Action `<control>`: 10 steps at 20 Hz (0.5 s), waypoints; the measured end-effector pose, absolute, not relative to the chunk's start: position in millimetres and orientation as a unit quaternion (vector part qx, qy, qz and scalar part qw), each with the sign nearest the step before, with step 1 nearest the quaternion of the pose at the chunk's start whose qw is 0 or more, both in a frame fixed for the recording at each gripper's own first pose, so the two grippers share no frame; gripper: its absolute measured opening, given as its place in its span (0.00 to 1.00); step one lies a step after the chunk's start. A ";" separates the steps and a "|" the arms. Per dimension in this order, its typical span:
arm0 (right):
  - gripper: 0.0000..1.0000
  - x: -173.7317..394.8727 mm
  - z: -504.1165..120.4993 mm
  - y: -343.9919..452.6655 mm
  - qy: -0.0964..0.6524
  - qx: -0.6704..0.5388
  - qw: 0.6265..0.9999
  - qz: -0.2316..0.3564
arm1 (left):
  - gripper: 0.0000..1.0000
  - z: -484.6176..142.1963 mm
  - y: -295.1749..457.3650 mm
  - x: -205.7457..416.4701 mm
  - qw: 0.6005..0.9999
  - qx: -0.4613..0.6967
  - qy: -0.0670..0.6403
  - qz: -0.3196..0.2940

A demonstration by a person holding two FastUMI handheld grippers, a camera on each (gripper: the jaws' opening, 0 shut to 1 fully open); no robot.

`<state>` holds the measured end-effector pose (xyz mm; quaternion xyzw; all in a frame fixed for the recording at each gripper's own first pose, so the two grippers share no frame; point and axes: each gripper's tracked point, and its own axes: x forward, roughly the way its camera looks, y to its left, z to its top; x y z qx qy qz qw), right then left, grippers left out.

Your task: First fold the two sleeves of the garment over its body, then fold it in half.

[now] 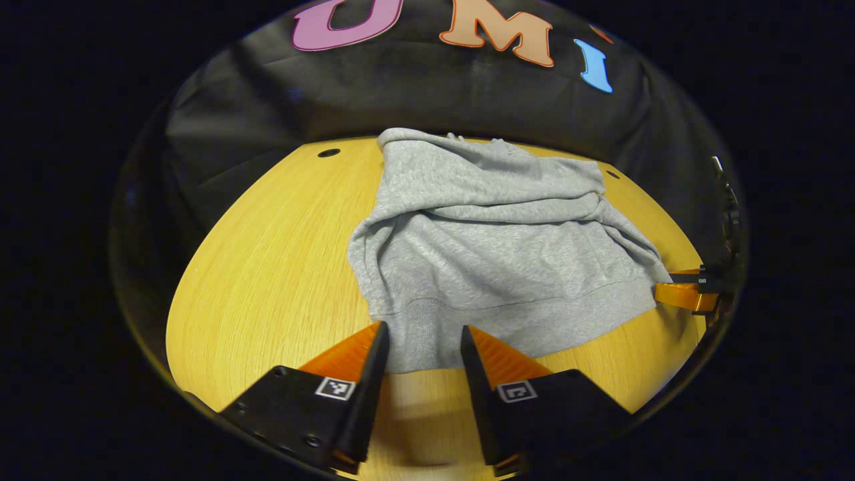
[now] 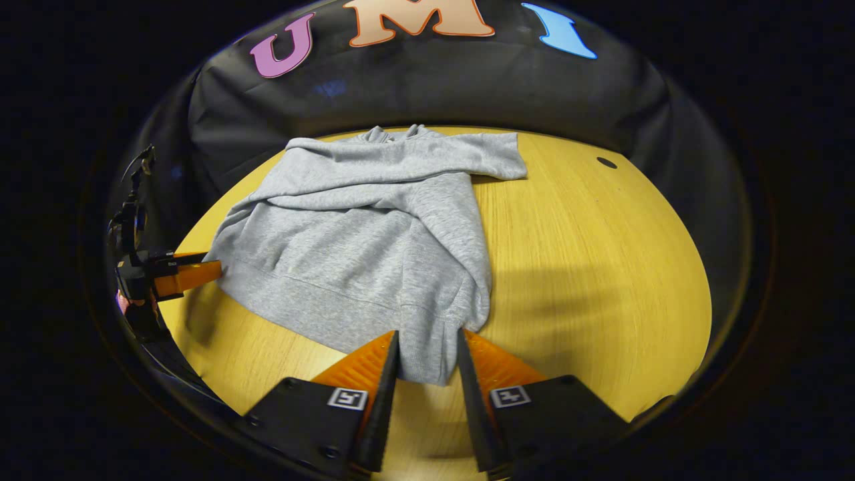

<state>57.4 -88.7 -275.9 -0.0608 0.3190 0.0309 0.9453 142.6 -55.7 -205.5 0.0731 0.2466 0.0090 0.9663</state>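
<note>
A table (image 1: 267, 267) of pale yellow wood, its grain running in fine lines, lies under everything; in the right gripper view its bare part (image 2: 601, 267) spreads wide and carries a soft shadow. Near the far edge sit small dark holes (round, and set into the top): one (image 1: 328, 153) at the far left, another (image 1: 612, 174) toward the right, and one (image 2: 606, 162) in the right gripper view. Behind the table hangs a black cloth wall (image 1: 467, 93), creased in folds.
</note>
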 end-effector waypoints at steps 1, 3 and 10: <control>0.42 56.3 -277.8 -83.9 0.324 -0.057 0.943 0.037 | 0.48 -205.0 -59.8 145.5 0.966 0.072 0.246 -0.003; 0.22 58.0 -276.3 -80.8 0.326 -0.061 0.942 0.044 | 0.08 -205.2 -64.3 146.6 0.966 0.070 0.250 -0.008; 0.05 59.4 -263.0 -77.9 0.314 -0.045 0.948 0.028 | 0.00 -200.2 -64.4 144.6 0.967 0.028 0.255 -0.008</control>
